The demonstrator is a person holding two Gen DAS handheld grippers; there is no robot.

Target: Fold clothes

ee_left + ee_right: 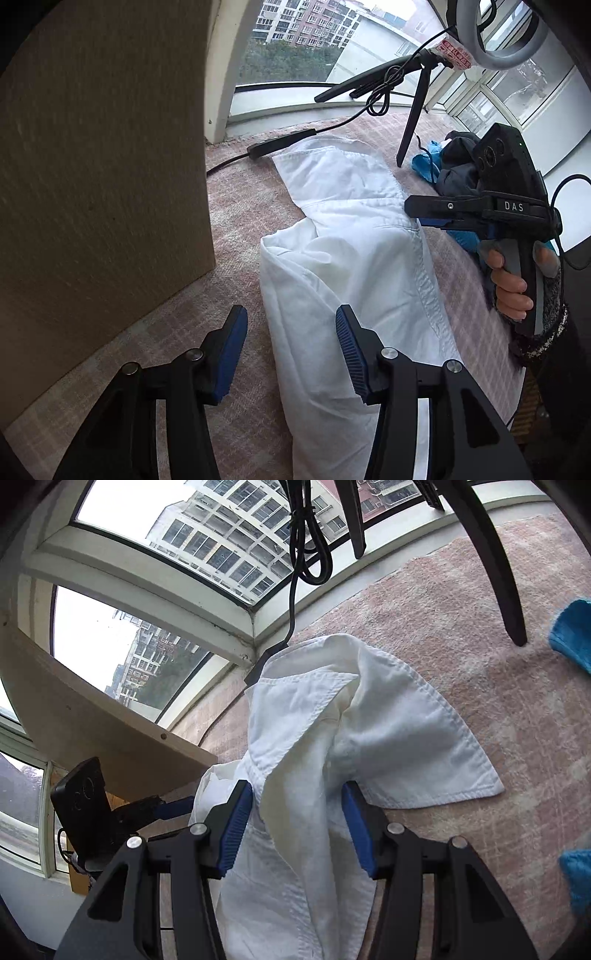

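A white garment (354,236) lies crumpled in a long strip on the pink plaid cover (236,206). In the left wrist view my left gripper (291,352) stands open low over the garment's near end. Its right pad is above the cloth and its left pad above the bare cover. In the same view my right gripper (415,214), held by a hand, reaches the garment's right edge near the middle. In the right wrist view the right gripper (297,830) is open, with a raised fold of the white garment (388,716) between its blue pads. The left gripper (173,808) shows at the garment's left edge.
A beige board (103,147) stands close on the left. A tripod leg (410,122) with a ring light (498,33), a cable and its adapter (280,142) sit at the window end. A dark garment (458,162) and blue cloth (572,635) lie to the right.
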